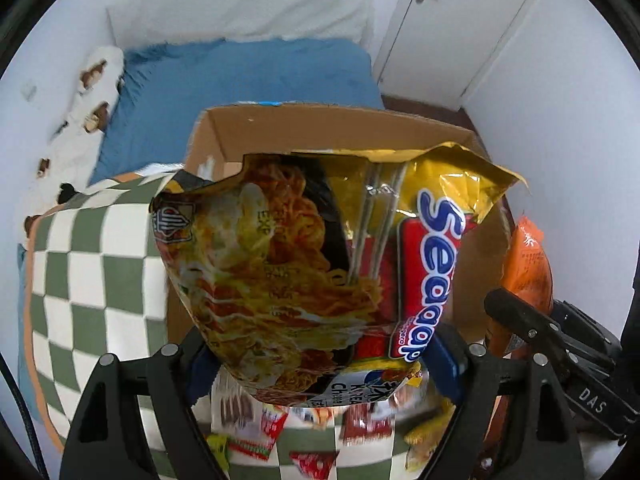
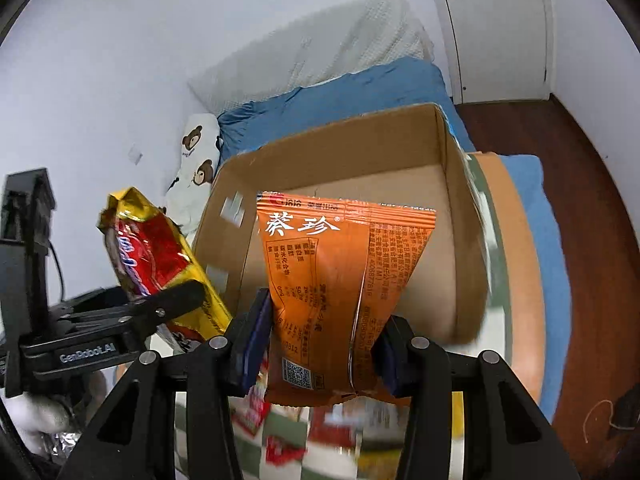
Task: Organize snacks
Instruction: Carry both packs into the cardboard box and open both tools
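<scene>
The box (image 2: 352, 184) is the landmark here: an open cardboard box that stands on the bed, with its mouth up and its inside bare as far as both views show.

The left gripper (image 1: 320, 364) is closed on a noodle pack (image 1: 304, 264), a wide yellow and red bag. The pads press its lower end from both sides, so the jaws stand rather wide. The pack's long axis runs away from the gripper, toward the box, and its crumpled top edge already hangs before the near wall of the box.

The right gripper (image 2: 320, 344) is closed on an orange packet (image 2: 340, 288). It pinches the bottom seam, and the packet stands up along the fingers, its top edge over the near part of the box mouth. In the left view the right gripper sits at the right side of the box.

Below both grippers, on the near side of the box, more small snacks (image 2: 288, 440) lie on a checked cloth (image 1: 92, 280); they are blurred.

I judge that both bags are on the way to the box. The box lies ahead and below of each gripper, and the orange packet seems closer to the opening, so the right hand could release first. The noodle pack is wide, so it should go in with its long axis along the box.
</scene>
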Demonstrator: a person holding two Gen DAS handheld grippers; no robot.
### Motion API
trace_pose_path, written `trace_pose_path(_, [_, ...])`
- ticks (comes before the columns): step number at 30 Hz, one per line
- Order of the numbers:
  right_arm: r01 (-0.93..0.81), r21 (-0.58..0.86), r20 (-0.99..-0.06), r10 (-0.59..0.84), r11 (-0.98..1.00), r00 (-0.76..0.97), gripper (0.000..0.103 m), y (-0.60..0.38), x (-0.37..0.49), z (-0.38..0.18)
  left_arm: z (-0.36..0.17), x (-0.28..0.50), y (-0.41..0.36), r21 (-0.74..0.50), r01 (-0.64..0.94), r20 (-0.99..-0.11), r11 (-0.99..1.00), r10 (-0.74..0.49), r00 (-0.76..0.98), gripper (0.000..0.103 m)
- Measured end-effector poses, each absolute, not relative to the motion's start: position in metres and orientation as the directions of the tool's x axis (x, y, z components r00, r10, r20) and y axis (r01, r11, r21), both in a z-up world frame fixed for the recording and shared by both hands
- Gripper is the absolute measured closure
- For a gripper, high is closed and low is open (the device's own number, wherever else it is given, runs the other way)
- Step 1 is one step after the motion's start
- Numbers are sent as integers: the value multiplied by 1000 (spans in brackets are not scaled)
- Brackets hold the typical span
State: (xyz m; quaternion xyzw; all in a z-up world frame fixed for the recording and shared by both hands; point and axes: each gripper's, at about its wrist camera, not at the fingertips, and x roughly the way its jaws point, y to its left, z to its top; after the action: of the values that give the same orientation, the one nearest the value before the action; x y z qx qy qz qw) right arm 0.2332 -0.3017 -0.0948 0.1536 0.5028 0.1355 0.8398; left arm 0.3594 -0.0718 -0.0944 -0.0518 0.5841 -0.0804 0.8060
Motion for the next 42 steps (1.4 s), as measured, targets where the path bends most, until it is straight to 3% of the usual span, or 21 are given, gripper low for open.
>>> trace_pose_path(11, [-92,353,-874,364,931,322,54,-288,358,-162,-173,459,-79,-161,71,-981,984,-168,100,19])
trace_pose_path(22, [-104,301,-922,317,948,224,53,-277,406,-217,-212,487,-89,-138,60,-990,989,-137,-18,19])
trace_pose_path(25, [-90,315,-929,326,945,176,47,-280,413,-232,-214,488,-91,-158,45,-987,986,-157,-18,19])
trace_pose_path(26, [-88,310,-932,320,947,171,43,-282,415,-234,-216,488,-87,-157,37,-988,987,-156,-16,18])
trace_pose_path(28, [-77,295,-939,304,952,163,24,-287,423,-239,-212,493,-80,-170,35,-985,985,-170,-5,15])
trace_pose_path(30, [-65,304,-937,310,951,160,17,-294,426,-242,-208,489,-77,-183,35,-983,983,-183,0,5])
trace_pose_path(31, [-62,297,-939,304,953,160,13,-296,426,-242,-205,486,-77,-197,33,-980,980,-197,3,5])
trace_pose_path(42, [-57,256,-941,262,965,213,12,-306,384,-202,-139,436,-78,-107,40,-970,993,-113,216,5])
